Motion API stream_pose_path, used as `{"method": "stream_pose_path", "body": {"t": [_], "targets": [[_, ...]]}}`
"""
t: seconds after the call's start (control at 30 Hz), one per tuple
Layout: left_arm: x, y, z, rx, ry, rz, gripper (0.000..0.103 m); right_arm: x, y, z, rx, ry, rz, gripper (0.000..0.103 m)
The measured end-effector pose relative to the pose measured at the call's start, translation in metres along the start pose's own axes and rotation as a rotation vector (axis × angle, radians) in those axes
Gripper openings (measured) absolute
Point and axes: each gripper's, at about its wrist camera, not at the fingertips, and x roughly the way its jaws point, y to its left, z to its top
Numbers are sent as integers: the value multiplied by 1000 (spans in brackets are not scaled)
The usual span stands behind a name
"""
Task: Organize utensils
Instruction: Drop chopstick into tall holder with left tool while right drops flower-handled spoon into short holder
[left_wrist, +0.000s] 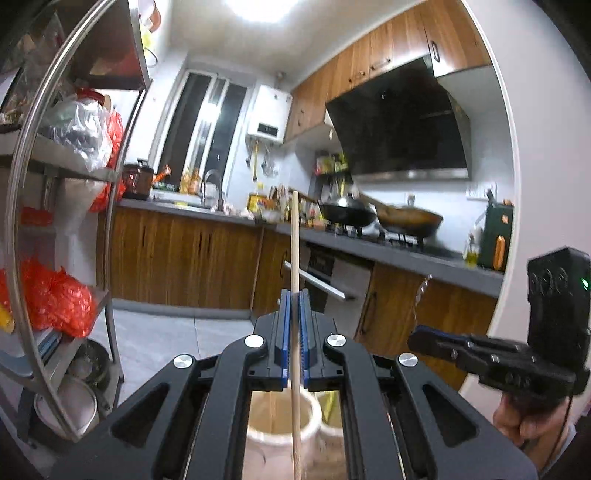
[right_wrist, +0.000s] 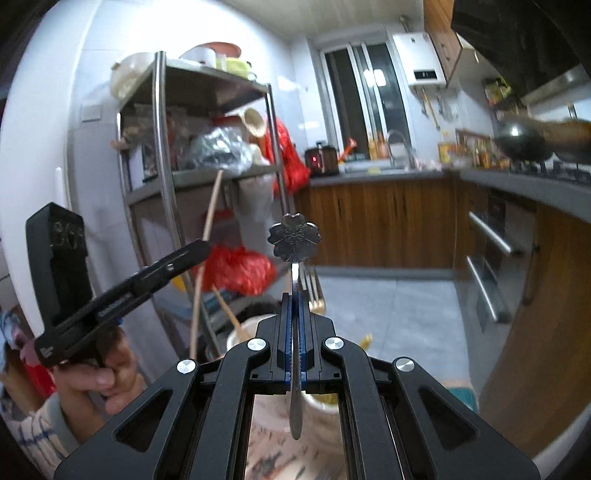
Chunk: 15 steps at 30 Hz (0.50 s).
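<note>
My left gripper (left_wrist: 294, 295) is shut on a wooden chopstick (left_wrist: 294, 240) held upright, its lower end over a white ceramic holder (left_wrist: 280, 435). It also shows in the right wrist view (right_wrist: 202, 248), with the chopstick (right_wrist: 211, 214) slanting up. My right gripper (right_wrist: 294, 299) is shut on a metal utensil with a flower-shaped handle end (right_wrist: 294, 238), held upright above a patterned ceramic holder (right_wrist: 317, 424). A fork (right_wrist: 312, 288) and a wooden utensil (right_wrist: 231, 314) stand in a holder behind. In the left wrist view the right gripper (left_wrist: 415, 341) shows side on at the right.
A steel shelf rack (right_wrist: 166, 177) with bags and bowls stands on the left. A kitchen counter (left_wrist: 369, 247) with woks (left_wrist: 347, 212) and a sink runs along the far wall, with wooden cabinets (right_wrist: 380, 221) below.
</note>
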Motion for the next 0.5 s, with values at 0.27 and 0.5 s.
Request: {"method": "stream_pose_path", "body": {"t": [0.27, 0.5], "targets": [[24, 1, -10, -46, -94, 68, 4, 16, -14, 9, 13, -31, -42, 4], [49, -13, -34, 8, -56, 103, 4, 37, -18, -3, -7, 8, -101, 4]]}}
